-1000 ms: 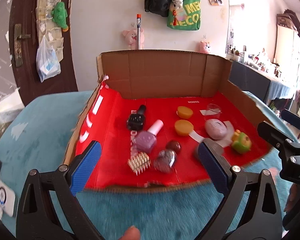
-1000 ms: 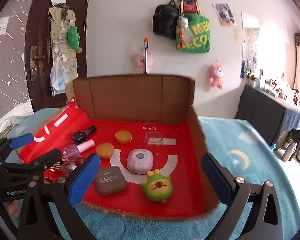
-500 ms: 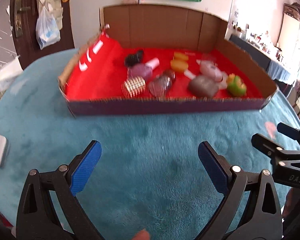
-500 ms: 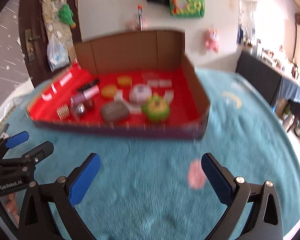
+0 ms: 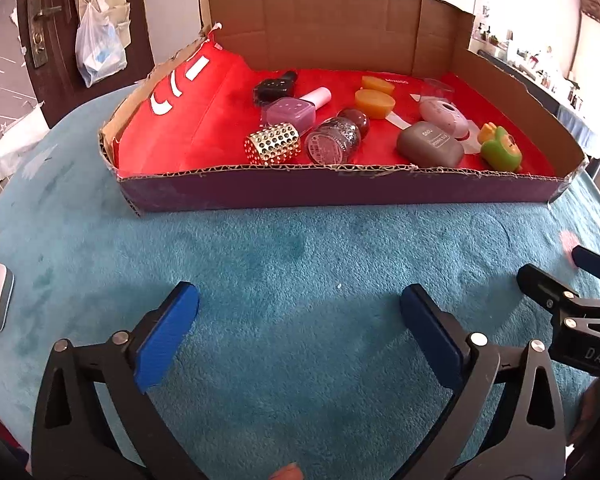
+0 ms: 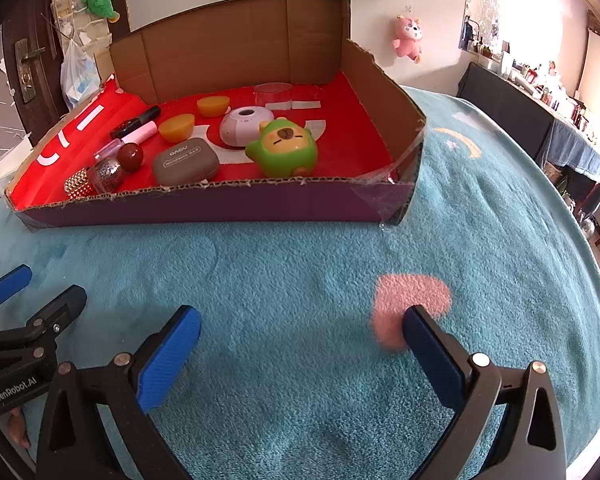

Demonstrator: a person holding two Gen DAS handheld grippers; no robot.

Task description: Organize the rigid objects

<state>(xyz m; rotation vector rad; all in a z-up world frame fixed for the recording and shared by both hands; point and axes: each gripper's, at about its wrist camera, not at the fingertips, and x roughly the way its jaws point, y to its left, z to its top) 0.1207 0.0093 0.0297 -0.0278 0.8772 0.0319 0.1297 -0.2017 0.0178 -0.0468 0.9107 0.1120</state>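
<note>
1. Left wrist view: the left gripper [image 5: 299, 328] hangs over the teal blanket [image 5: 300, 264], its jaws opening wide with nothing between them.
2. The right gripper [image 6: 301, 334] is spread wide too, empty, above a pink patch [image 6: 412, 296].
3. Beyond both sits the cardboard tray [image 5: 340, 194], holding a gold studded cylinder [image 5: 272, 144], a grey case [image 5: 428, 146] and a green toy [image 6: 282, 148].

Bare teal blanket [image 5: 300, 264] lies open ahead of both grippers up to the cardboard box's [image 6: 204, 204] low front wall at twelve o'clock (higher walls behind and right), items crowding its left floor, right corner free.
</note>
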